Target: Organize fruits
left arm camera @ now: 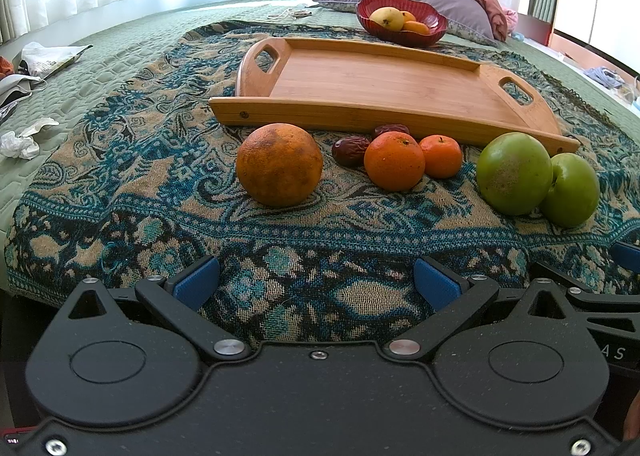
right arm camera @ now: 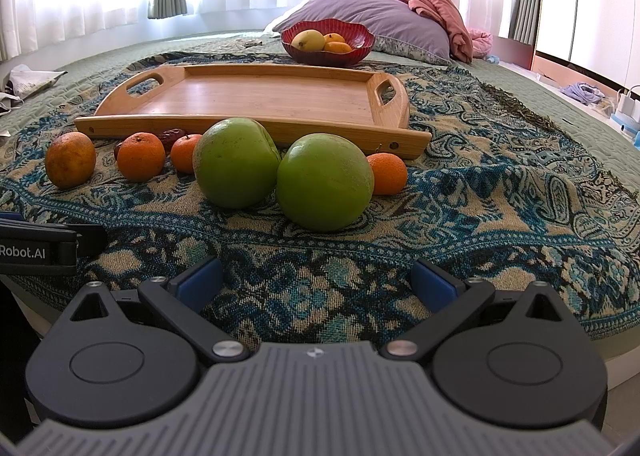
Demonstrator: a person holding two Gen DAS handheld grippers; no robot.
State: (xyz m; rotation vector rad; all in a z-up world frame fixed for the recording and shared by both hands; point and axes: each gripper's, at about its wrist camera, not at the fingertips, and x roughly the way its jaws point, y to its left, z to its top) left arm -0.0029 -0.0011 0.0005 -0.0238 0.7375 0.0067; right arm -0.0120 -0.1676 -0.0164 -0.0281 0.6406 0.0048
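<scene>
1. Left gripper [left arm camera: 316, 280]: jaws spread wide, nothing between them, held low over the patterned blanket [left arm camera: 120, 160] at the near edge of the bed.
2. Right gripper [right arm camera: 316, 280]: likewise released and empty, just beside the left one.
3. Straight ahead of the left jaws, slightly left of centre: a large mottled orange [left arm camera: 279, 165], round, no long axis, standing apart from its neighbours.
4. Straight ahead of the right jaws, and nearer: two big green fruits [right arm camera: 323, 187], smooth, round, touching each other.
5. Between these groups: small tangerines [left arm camera: 394, 163] and dark dates [left arm camera: 350, 151], close together.
6. Behind the whole row: an empty wooden tray [left arm camera: 360, 80], long side facing the grippers; beyond it, a red bowl [left arm camera: 400, 18] already holding fruit.
7. Judged: nothing sorted yet; each gripper nearest its own fruit.
</scene>
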